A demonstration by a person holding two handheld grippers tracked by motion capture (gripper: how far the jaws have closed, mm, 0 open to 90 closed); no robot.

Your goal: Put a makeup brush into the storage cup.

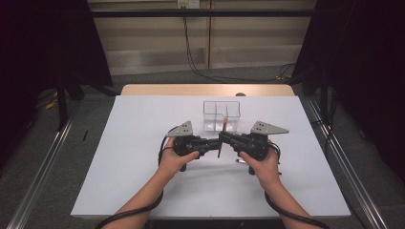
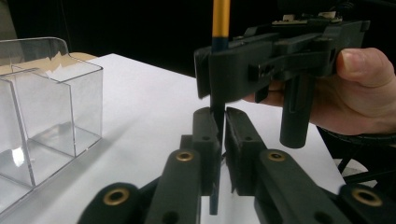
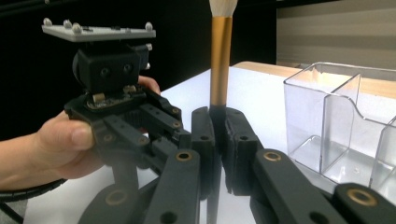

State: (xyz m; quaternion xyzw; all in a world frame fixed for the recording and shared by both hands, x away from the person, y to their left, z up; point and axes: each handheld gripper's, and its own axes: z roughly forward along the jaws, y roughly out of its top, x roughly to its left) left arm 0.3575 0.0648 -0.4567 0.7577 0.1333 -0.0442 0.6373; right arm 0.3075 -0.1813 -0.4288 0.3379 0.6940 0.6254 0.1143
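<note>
Your right gripper [image 3: 218,122] and left gripper [image 2: 221,122] are both clamped on the dark handle of the brush [image 3: 220,60], upright above the table [image 1: 143,157], near the clear box [image 1: 220,115]. Pull unevenly and it could twist or slip; the grip looks thin, though jaws hide the contact.

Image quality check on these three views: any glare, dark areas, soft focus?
High view: white table evenly lit, surroundings dark, hands cast soft shadows. Left gripper view: near jaws soft; clear organizer shows bright reflections on its walls; background black. Right gripper view: makeup brush fairly sharp, its gold ferrule has a highlight; near jaws blurred; left half of the background black.
</note>
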